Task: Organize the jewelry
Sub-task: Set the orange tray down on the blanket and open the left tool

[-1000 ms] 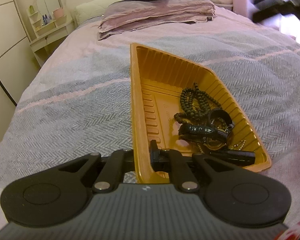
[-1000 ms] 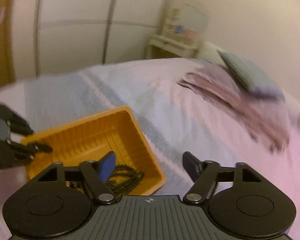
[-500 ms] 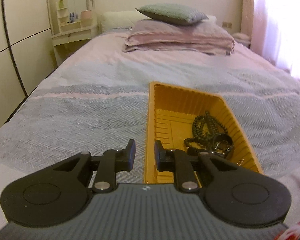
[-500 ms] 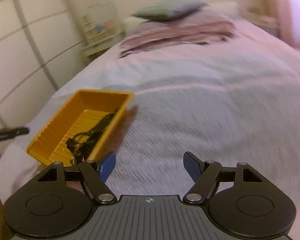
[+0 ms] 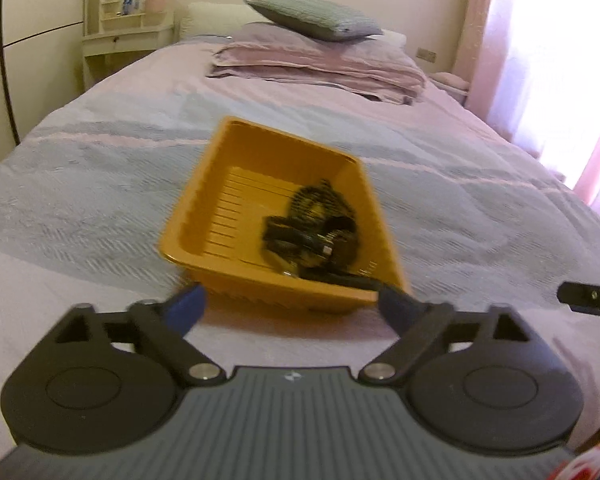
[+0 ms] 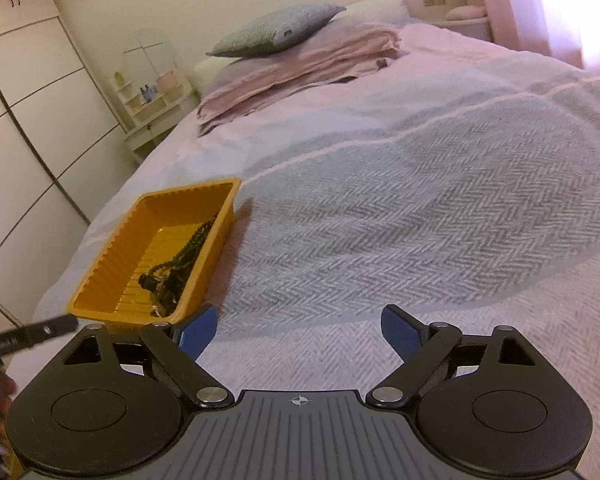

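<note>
Two grippers hang over the bed (image 6: pixel 420 208), both spread with nothing between the fingers. The left gripper (image 5: pixel 292 304), whose jaws have just been opening, sits at the bottom of its frame, just short of the near edge of the yellow tray (image 5: pixel 204 216). Dark jewelry (image 5: pixel 312 228) is heaped in the tray's right half. The right gripper (image 6: pixel 300 328), also just widened, faces bare blanket filling the middle and right of its frame; the tray lies lower left there.
</note>
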Demonstrator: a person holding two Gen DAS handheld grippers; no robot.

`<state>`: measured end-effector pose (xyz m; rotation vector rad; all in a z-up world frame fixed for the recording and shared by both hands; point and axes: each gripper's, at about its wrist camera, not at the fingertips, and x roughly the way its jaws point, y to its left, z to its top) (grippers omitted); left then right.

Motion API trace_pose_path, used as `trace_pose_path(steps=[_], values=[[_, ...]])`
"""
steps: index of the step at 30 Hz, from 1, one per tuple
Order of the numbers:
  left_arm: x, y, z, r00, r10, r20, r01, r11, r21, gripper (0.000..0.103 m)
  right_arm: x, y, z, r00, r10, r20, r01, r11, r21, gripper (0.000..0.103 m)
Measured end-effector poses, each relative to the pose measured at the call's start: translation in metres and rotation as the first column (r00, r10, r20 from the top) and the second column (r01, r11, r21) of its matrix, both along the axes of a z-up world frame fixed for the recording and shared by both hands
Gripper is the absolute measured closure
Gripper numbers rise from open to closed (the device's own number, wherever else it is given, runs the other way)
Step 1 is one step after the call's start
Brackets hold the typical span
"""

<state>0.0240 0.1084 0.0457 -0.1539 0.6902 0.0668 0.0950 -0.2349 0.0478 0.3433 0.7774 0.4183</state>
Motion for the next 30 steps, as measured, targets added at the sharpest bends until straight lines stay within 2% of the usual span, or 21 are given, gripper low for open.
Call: trace_pose_path(steps=[2,4,11,14,16,24,30], values=[[-0.005,-0.011,-0.004,1.0,-0.014,-0.008,0.014,1.0,0.004,0.002,-0.01,0.001,0.003,1.0,-0.011,-0.007,0.011,1.0,0.005,0.014],[-0.01,-0.019,-0.008,1.0,0.0,-0.009,0.001,1.0,0.016,0.0,-0.016,0.005,0.003,0.999,-0.027,-0.029,0.027,0.999,-0.031,0.014],[-0.021,-0.039,-0.02,0.999,-0.011,-0.046,0.012,1.0,0.009,0.0,-0.04,0.02,-0.008,0.999,0.016,-0.043,-0.021,0.992,-0.126,0.014],[-0.025,-0.044,-0.021,0.998,-0.017,-0.064,0.016,1.0,-0.015,0.0,-0.048,0.027,-0.009,0.999,0.035,-0.038,-0.041,0.985,-0.165,0.014],[-0.027,-0.05,-0.02,0.997,-0.026,-0.078,0.026,1.0,-0.001,0.0,-0.051,0.031,-0.011,0.998,0.041,-0.039,-0.048,0.981,-0.19,0.014],[-0.035,-0.066,-0.026,0.993,-0.053,-0.108,0.055,0.998,0.014,0.0,-0.053,0.043,-0.017,0.997,0.048,-0.053,-0.059,0.968,-0.242,0.014],[-0.034,-0.074,-0.031,0.99,-0.061,-0.13,0.062,0.998,0.006,0.0,-0.052,0.046,-0.019,0.997,0.051,-0.057,-0.063,0.966,-0.249,0.014]])
